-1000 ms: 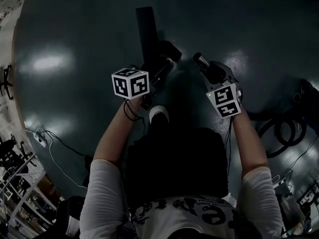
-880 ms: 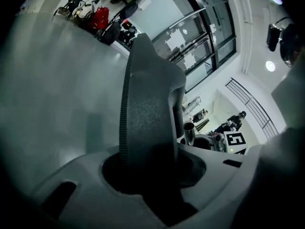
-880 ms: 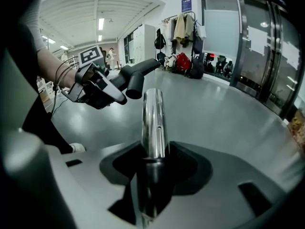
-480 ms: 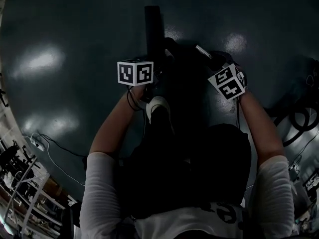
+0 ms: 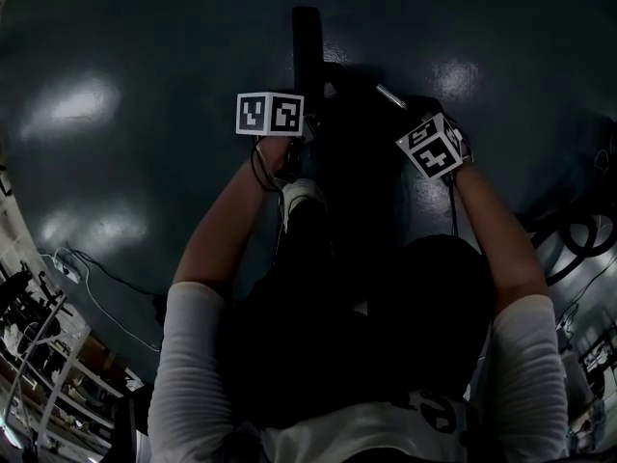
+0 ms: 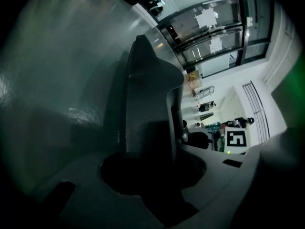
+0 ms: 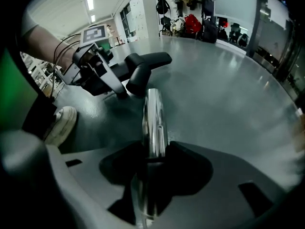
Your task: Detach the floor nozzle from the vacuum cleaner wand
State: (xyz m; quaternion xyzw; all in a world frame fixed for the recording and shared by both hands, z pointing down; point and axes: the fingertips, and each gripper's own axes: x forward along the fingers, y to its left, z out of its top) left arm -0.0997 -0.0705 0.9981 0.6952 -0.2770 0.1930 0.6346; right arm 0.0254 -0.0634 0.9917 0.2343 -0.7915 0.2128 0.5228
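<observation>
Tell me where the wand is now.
Centre of the right gripper view: the wand is clamped in the right hand-held gripper, its tip near the black nozzle just beyond.

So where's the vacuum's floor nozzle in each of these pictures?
Head view: floor nozzle, a black bar at top centre.
Left gripper view: the nozzle fills the centre.
Right gripper view: the nozzle is upper centre-left, beyond the chrome wand.
Shared landmark: white shoe, head and right gripper views.

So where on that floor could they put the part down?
Bare floor lies wide left of the floor nozzle, and some right of the wand. Crowded: cables at far right, shelving at lower left.
</observation>
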